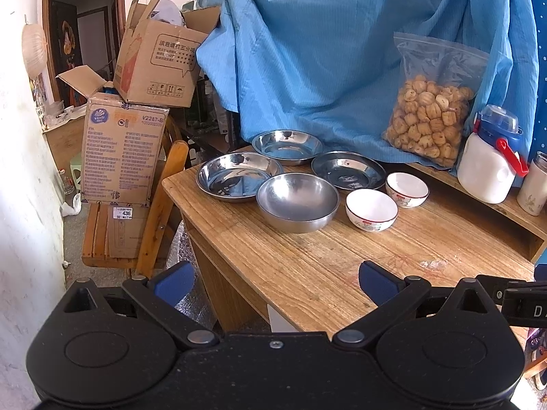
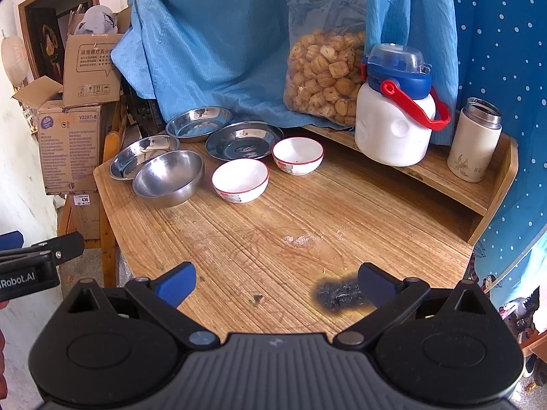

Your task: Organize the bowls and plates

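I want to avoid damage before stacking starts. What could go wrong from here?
1. The steel bowl seems to touch a steel plate; lifting it may drag that plate, which lies near the table edge.
2. The white bowls look breakable, so a slip from the tongs could chip them.

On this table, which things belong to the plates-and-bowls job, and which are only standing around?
For the job:
- three steel plates
- steel bowl
- two white bowls

Just lying about:
- bag of snacks
- white jug with blue lid
- flask
- blue cloth
- cardboard boxes
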Demonstrator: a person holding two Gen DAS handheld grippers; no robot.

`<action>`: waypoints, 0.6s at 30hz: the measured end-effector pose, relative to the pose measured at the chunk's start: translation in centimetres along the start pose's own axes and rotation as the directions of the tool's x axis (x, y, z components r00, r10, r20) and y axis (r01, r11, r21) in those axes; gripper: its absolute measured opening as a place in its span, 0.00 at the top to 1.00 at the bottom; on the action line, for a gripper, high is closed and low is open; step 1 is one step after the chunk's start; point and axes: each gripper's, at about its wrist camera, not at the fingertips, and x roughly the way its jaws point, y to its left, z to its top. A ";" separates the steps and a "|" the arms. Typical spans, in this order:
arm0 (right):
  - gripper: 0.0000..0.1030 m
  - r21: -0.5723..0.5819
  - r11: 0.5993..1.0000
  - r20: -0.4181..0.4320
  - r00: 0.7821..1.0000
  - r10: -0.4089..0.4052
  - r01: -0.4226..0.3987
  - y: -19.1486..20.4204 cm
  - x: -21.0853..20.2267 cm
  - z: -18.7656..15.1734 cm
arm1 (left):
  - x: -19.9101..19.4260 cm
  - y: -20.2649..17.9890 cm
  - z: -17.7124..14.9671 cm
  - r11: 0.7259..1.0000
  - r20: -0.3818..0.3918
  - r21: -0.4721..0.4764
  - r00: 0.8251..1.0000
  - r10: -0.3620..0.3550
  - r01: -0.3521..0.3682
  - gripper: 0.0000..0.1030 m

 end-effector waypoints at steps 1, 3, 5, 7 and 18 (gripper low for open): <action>0.00 0.000 1.000 0.000 1.000 0.000 0.000 -0.1 0.0 0.0 | 0.0 -0.1 0.0 1.000 0.000 0.001 1.000 0.000 0.000 0.01; 0.00 0.000 1.000 -0.001 1.000 0.000 0.000 -0.2 0.0 0.0 | -0.1 -0.3 0.0 1.000 -0.001 0.003 1.000 0.001 -0.001 0.01; 0.00 0.001 1.000 0.000 1.000 0.001 -0.001 -0.3 0.0 0.0 | 0.0 -0.4 0.0 1.000 -0.002 0.003 1.000 0.002 -0.002 0.01; 0.00 0.001 1.000 -0.001 1.000 0.001 -0.001 -0.2 0.0 0.0 | 0.0 -0.4 0.1 1.000 -0.003 0.003 1.000 0.002 -0.002 0.01; 0.00 0.003 1.000 -0.004 1.000 0.003 -0.003 -0.7 0.1 -0.1 | 0.0 -0.8 -0.1 1.000 -0.005 0.006 1.000 0.008 -0.008 0.01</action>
